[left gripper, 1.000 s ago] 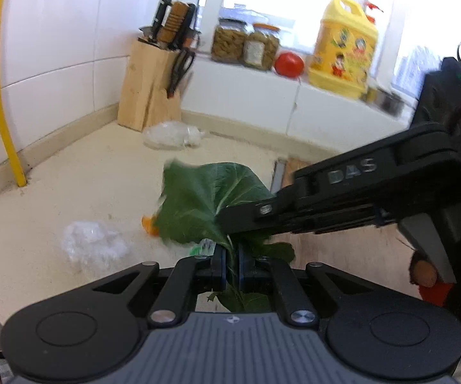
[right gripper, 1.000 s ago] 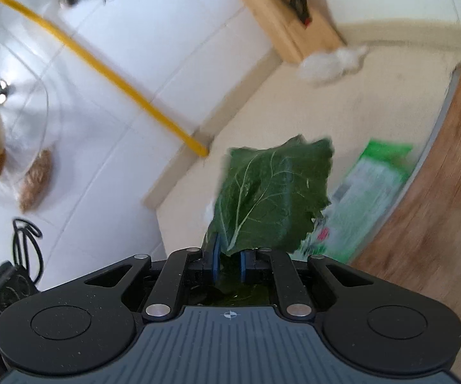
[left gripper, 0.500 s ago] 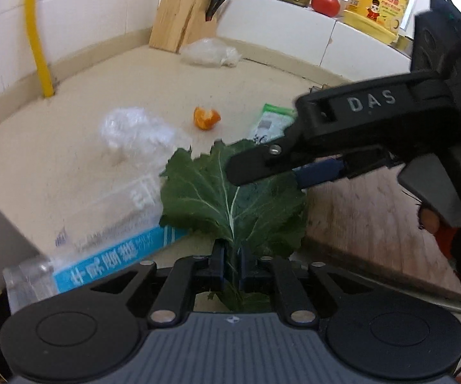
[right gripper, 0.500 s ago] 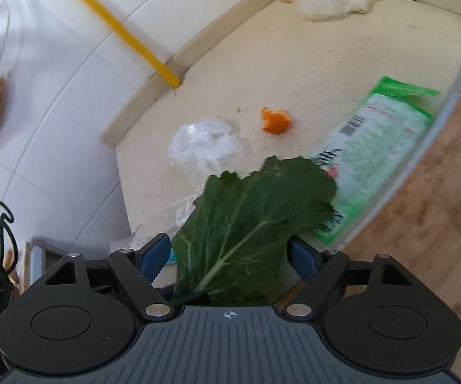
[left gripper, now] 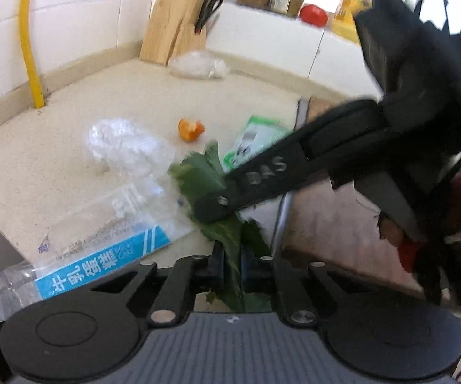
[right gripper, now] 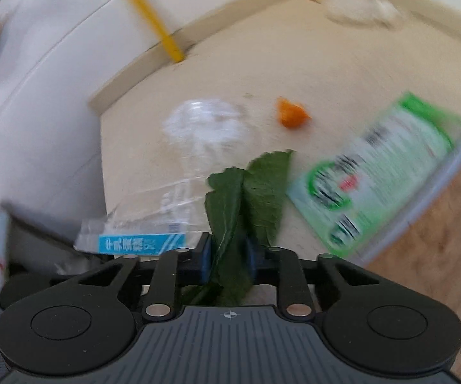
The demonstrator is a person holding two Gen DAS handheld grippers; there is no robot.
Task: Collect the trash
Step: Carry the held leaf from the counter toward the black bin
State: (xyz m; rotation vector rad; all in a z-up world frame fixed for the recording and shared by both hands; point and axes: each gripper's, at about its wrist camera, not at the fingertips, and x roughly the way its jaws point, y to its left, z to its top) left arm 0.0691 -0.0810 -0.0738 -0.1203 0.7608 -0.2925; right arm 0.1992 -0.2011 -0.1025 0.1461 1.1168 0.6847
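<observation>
Both views are motion-blurred. The left gripper point(left gripper: 232, 262) has its jaws pressed together on the stem end of the green leaf point(left gripper: 205, 176), low centre of the left wrist view; the blade of the leaf runs up and forward over the counter point(left gripper: 70, 102). The right gripper point(right gripper: 227, 256) reaches in from the right edge of that view, its finger point(left gripper: 217, 203) lying across the leaf. In the right wrist view the same leaf point(right gripper: 256, 192) sits folded between the blue pads point(right gripper: 205, 257), which stand narrow but whether they bite on it I cannot tell. Progress, as a judgement: early. One item, the leaf, is in hand; no bin or bag for it shows in either view, so nothing can be logged as deposited. Left on the counter: clear wrapper with a blue label point(left gripper: 102, 240) at lower left, crumpled clear plastic point(left gripper: 125, 144) at centre left, orange peel point(left gripper: 190, 129) at centre, green packet point(left gripper: 249, 140) just right of the leaf against the wooden board point(left gripper: 332, 230), and a further plastic bag point(left gripper: 198, 67) at upper centre beside the knife block point(left gripper: 176, 38). Five pieces outstanding plus the leaf.
</observation>
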